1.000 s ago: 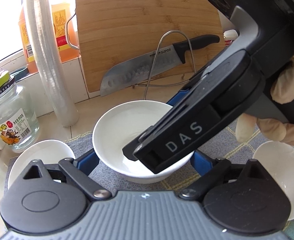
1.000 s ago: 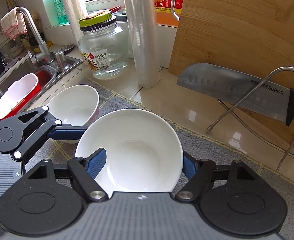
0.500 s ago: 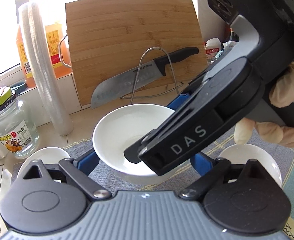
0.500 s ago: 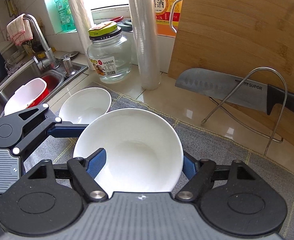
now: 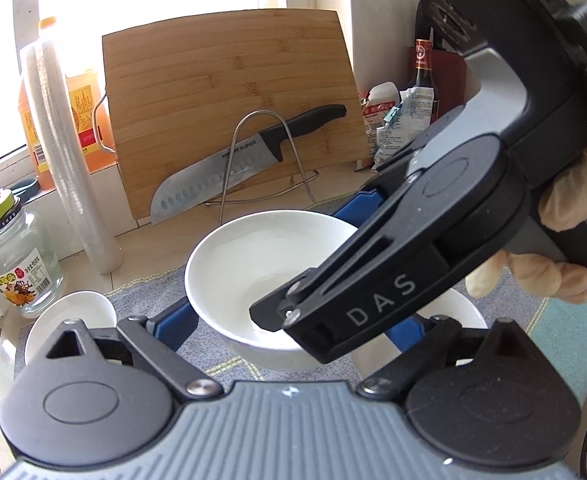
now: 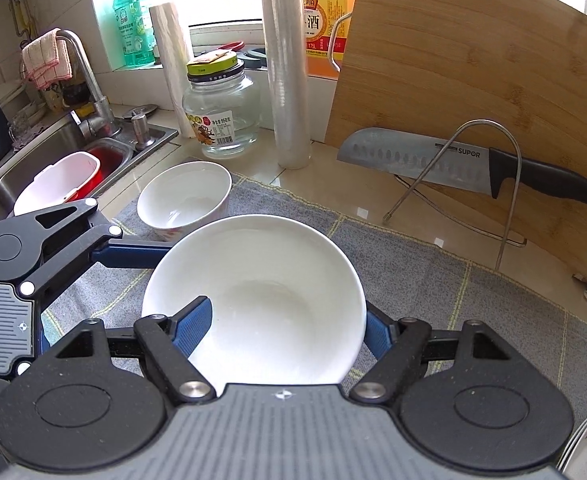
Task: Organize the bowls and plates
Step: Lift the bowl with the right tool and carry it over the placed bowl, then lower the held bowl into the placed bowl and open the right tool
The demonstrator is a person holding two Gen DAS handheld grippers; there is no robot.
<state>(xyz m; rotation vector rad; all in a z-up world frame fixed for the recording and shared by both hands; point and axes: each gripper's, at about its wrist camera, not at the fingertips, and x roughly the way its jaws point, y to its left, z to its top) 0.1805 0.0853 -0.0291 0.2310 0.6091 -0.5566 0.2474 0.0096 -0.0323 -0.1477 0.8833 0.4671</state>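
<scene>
- The white bowl (image 6: 261,280) is up off the counter (image 6: 357,184), over the grey mat (image 6: 413,264), with a smaller bowl (image 6: 185,200) sitting on the mat just beyond it.
- The right claw (image 6: 287,314) is clenched on the bowl: one blue finger lies inside the basin and the other is outside the wall, so the near side of the rim is pinched between them.
- The left claw (image 5: 293,320) stands wide with the bowl between its fingers. One finger reaches the bowl's side, but we cannot tell whether its pads actually press.
- We judge the bowl to be glazed ceramic — stiff, fairly heavy for its size, smooth enough to slip, and likely to chip if it knocks another dish.
- A pinch on one wall lets it tilt, so we would hold it low on the wall, keep it level and set it down gently.
- Readable writing: "SUPOR" on the blade of the knife (image 6: 413,156) in its wire stand, and "DAS" on the side of the right claw.
- The glass jar (image 6: 221,120) has a label with "950" on it, and the orange bottle (image 6: 321,20) shows the character 酒. The other small print is too fine to read.
</scene>
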